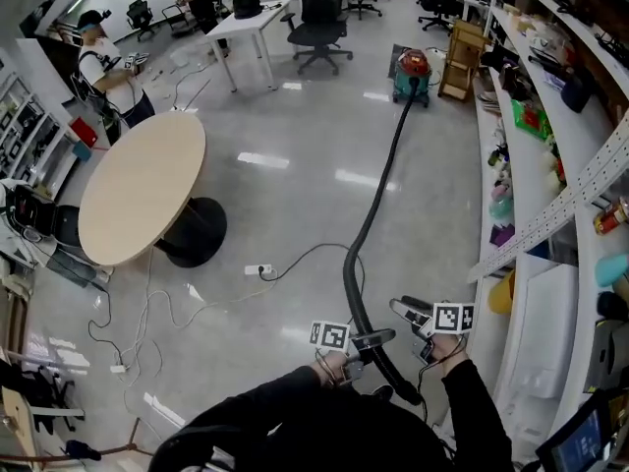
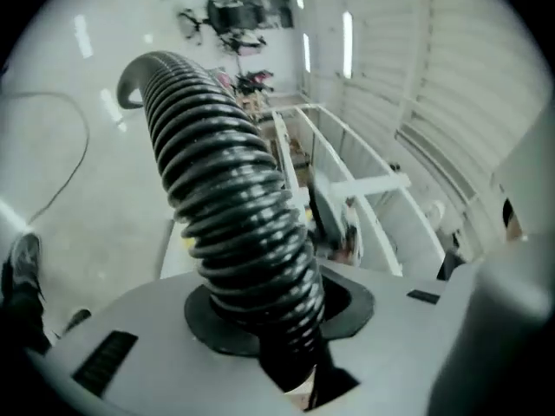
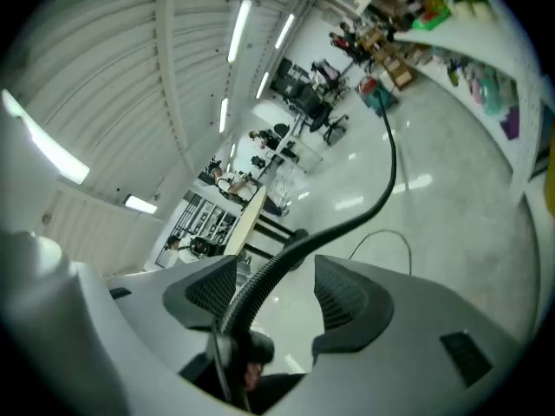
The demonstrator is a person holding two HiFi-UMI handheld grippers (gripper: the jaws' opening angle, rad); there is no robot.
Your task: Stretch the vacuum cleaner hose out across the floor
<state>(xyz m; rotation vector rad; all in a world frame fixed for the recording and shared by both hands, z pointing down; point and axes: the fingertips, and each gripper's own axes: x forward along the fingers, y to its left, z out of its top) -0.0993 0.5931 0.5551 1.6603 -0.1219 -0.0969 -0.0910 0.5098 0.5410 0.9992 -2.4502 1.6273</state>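
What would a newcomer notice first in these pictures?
A long black hose runs over the floor from the red vacuum cleaner at the far end to the person. The left tool is closed on it, and it passes between the open jaws of the right tool. A round table stands at left.

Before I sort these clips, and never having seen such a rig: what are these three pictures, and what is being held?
No robot: a person holds a two-jaw gripper in each hand. The head view looks down from the person's head; the other two cameras ride on the grippers. A black ribbed hose runs across the floor to a red-topped vacuum cleaner beside the shelves. The left gripper is clamped on it; the right gripper has its jaws apart, the hose between them, unsqueezed. A round table stands to the left.
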